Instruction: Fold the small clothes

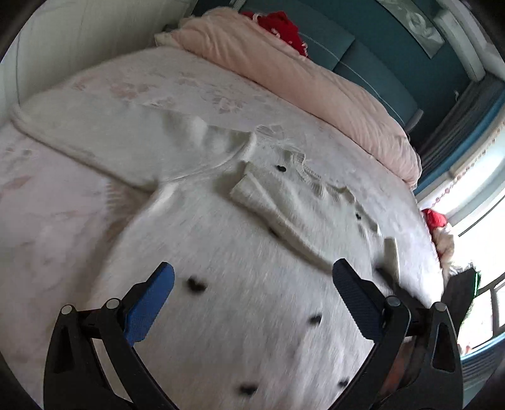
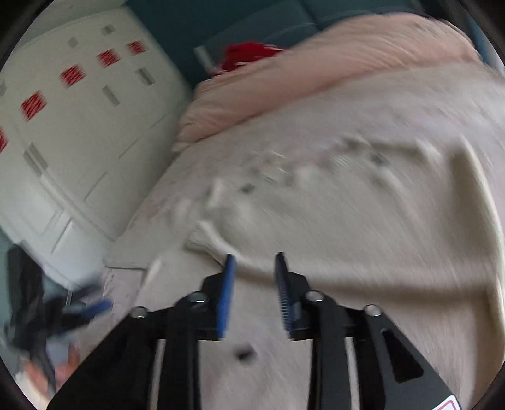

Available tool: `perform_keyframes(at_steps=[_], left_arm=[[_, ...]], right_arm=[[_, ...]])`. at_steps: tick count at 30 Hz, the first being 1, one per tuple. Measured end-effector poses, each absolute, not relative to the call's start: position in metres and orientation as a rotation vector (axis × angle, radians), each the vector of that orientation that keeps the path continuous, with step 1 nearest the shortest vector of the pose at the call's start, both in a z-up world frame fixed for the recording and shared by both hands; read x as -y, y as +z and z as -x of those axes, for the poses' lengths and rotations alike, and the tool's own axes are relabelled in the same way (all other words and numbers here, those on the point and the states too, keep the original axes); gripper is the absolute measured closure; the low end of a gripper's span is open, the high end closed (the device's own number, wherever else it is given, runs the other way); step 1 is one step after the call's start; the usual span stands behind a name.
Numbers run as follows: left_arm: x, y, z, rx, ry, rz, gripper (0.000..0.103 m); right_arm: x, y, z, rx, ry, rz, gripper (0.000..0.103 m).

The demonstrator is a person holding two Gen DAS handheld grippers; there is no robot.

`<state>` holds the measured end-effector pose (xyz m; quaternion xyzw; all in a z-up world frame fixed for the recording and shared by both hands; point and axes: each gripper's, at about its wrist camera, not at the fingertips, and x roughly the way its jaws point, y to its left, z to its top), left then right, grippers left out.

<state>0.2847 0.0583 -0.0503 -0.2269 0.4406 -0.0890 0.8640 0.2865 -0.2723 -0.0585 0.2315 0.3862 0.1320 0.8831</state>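
White fuzzy sweater (image 1: 240, 252) with dark dots lies spread on the bed (image 1: 63, 202), collar and one sleeve (image 1: 104, 138) reaching far left, the other sleeve already laid across the chest, probably the first fold. Left gripper (image 1: 252, 302) hangs just over the near body panel, blue fingers (image 1: 151, 302) wide apart, gripping nothing, likely lining up for the next grab. Right gripper (image 2: 255, 296) shows a narrow gap between its jaws with no cloth in it; looks released. Beyond the sweater a pink quilt (image 1: 300, 82) is bunched at the far side with something red (image 1: 281, 25) behind it. Left view gives crisp collar and button detail plus the window on the right. Right view is blurry but alone shows the white wardrobe (image 2: 79, 126) on the left.
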Motion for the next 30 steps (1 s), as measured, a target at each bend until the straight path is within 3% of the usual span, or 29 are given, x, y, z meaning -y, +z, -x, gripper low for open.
perform_keyframes(at_steps=[8, 9, 11, 13, 15, 19, 21, 25, 30], left_arm=[[-0.039, -0.12, -0.384, -1.063, -0.173, 0.77, 0.007], [-0.037, -0.125, -0.391, -1.058, -0.166, 0.795, 0.013], [-0.031, -0.126, -0.398, -1.046, -0.147, 0.771, 0.037], [-0.023, -0.122, -0.41, -1.048, -0.19, 0.736, 0.094], [-0.019, -0.107, -0.418, -1.016, -0.215, 0.7, 0.094], [-0.026, -0.05, -0.403, -0.808, -0.294, 0.61, 0.094], [-0.035, -0.051, -0.399, -0.784, -0.297, 0.593, 0.094], [-0.038, -0.13, -0.398, -0.986, -0.2, 0.52, 0.094], [-0.044, -0.144, -0.375, -0.864, -0.23, 0.549, 0.092]], right_arm=[[0.392, -0.109, -0.236, -0.8, -0.01, -0.771, 0.059], [0.402, -0.112, -0.238, -0.786, -0.019, -0.809, 0.057], [0.414, -0.119, -0.24, -0.76, -0.025, -0.889, 0.056], [0.421, -0.123, -0.25, -0.731, -0.026, -0.948, 0.058], [0.427, -0.125, -0.264, -0.705, -0.04, -0.978, 0.096], [0.424, -0.083, -0.26, -0.538, -0.031, -0.932, 0.096], [0.421, -0.078, -0.259, -0.526, -0.032, -0.88, 0.097], [0.418, -0.141, -0.274, -0.791, -0.124, -0.808, 0.1], [0.41, -0.101, -0.257, -0.736, -0.179, -0.759, 0.095]])
